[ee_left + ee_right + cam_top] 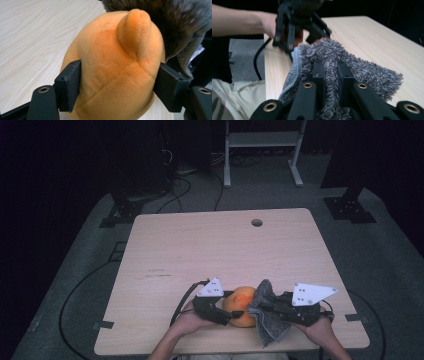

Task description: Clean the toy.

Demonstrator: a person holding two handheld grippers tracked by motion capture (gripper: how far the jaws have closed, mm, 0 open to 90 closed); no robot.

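Low in the high view, I have my left gripper (235,314) clamped on the orange plush toy (243,304), its jaws pressing both sides. Right of it, my right gripper (264,305) pinches the grey fuzzy cloth (265,312), which drapes against the toy's right side. Both sit at the near edge of the wooden table (220,245); beyond stands a white rack (262,140).

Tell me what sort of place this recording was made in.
Probably a lab or recording studio set up for data capture: a bare wooden table stands on grey carpet against dark surroundings, loose cables run over the floor behind it, and a white metal frame stands at the back.
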